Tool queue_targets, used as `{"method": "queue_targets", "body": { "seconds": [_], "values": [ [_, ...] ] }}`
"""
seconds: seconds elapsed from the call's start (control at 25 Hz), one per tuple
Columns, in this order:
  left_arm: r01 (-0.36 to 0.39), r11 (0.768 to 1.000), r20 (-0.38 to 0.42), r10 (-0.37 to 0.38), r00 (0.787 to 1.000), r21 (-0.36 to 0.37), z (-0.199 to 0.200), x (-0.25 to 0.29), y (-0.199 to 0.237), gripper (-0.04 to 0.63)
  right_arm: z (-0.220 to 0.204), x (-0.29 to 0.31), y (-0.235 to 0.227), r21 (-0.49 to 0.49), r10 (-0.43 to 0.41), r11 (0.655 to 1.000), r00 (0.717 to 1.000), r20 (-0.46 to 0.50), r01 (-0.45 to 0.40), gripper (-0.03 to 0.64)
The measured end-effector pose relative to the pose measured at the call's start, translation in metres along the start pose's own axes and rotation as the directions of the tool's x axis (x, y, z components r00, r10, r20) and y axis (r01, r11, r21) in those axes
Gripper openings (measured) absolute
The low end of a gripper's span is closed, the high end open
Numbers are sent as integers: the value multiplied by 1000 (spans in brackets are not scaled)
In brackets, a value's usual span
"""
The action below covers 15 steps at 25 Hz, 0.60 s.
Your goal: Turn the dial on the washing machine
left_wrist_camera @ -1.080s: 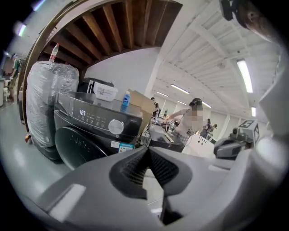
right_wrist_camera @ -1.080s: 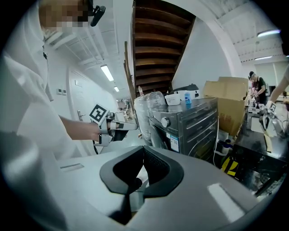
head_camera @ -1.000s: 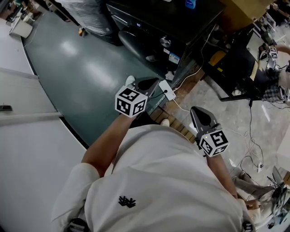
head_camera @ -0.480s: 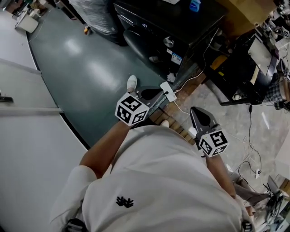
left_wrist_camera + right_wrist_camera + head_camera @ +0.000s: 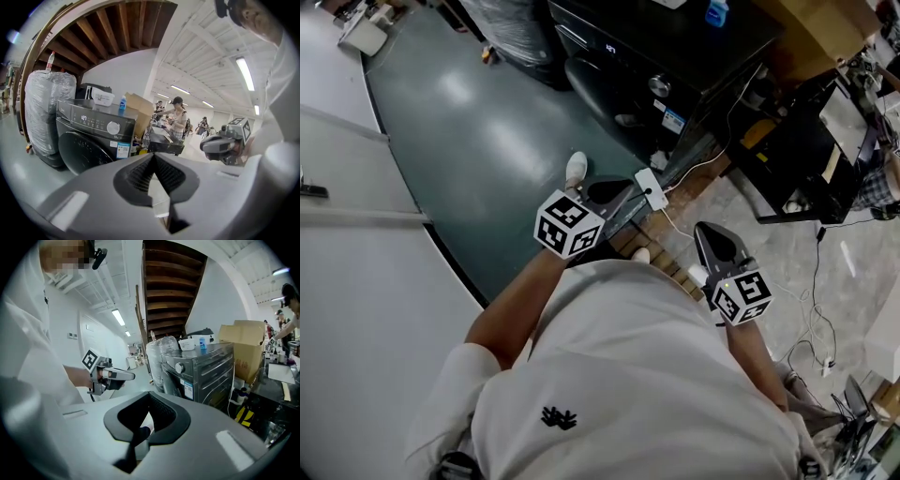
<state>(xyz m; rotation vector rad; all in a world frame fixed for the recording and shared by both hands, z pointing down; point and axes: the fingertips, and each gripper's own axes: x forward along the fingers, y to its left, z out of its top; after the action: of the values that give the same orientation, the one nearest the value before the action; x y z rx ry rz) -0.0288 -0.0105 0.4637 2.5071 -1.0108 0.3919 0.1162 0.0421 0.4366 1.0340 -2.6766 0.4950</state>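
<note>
The dial [image 5: 113, 127] sits on the washing machine [image 5: 93, 108], up on the front panel just right of the lit display [image 5: 84, 118] and above the round door [image 5: 86, 152]. It's well apart from both grippers. It faces straight out of the panel, so its axis runs level, out into the room. The setting it marks is too small to read.

The left gripper [image 5: 153, 157] is clenched on nothing, and the right gripper [image 5: 149, 394] looks the same. I'd step closer, spread one pair of jaws, come in square along that axis, pinch the rim, then roll the wrist.
</note>
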Motion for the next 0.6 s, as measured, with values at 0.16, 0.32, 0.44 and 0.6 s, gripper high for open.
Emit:
{"method": "queue_targets", "body": {
  "seconds": [0.16, 0.32, 0.44, 0.6],
  "values": [
    [-13, 1000, 5, 13, 1000, -18, -1, 1, 3, 55, -3, 3, 3, -2, 13, 1000, 1000, -7, -13, 2],
    [-17, 1000, 4, 17, 1000, -19, -1, 1, 4, 55, -5, 5, 4, 2, 18, 1000, 1000, -16, -18, 2],
    [-23, 1000, 6, 23, 1000, -20, -3, -1, 5, 55, -7, 5, 5, -2, 22, 1000, 1000, -16, -22, 2],
    [-31, 999, 5, 32, 999, -24, -4, -3, 10, 55, -8, 7, 4, -5, 24, 1000, 1000, -19, -24, 2]
  ]
}}
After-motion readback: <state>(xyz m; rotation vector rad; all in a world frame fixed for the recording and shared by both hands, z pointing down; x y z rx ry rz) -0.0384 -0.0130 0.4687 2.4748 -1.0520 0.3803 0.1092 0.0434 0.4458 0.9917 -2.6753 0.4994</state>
